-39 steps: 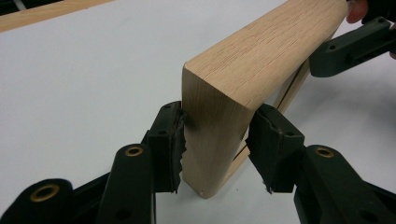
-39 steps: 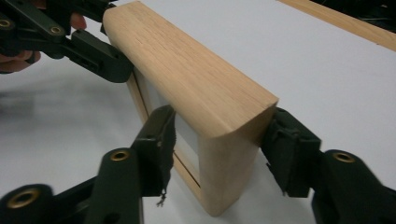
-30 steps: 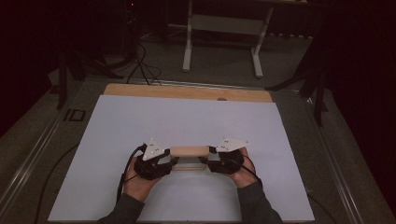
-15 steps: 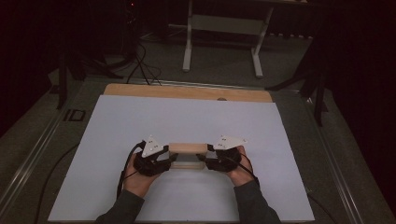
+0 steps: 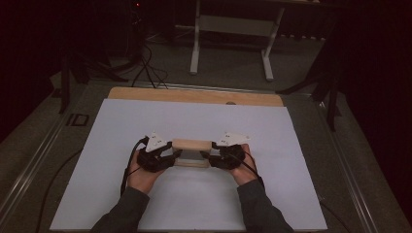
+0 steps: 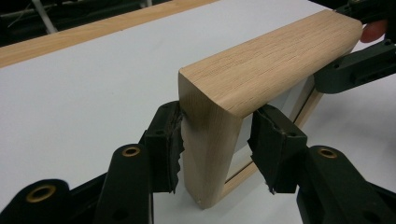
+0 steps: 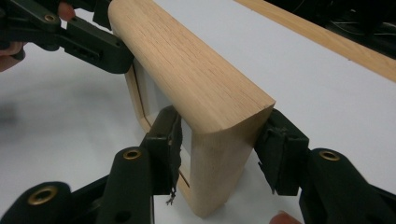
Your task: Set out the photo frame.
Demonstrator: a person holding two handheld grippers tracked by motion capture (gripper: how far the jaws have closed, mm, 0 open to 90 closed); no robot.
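A thick light-wood frame with rounded corners and a pale inner panel stands on edge over the white sheet. My left gripper is shut on its left end post, and its toothed pads flank the wood. At the other end, my right gripper is shut on the right post. A hand holds each gripper. The left gripper view has the right gripper at the far end of the frame. The right gripper view has the left gripper there.
A wooden strip runs along the sheet's far edge. Metal rails border the table on both sides. Beyond the table stand white legs and cables on a dark floor.
Both hands, with the frame between the grippers, have moved a little away from the person. Both grips look unchanged.
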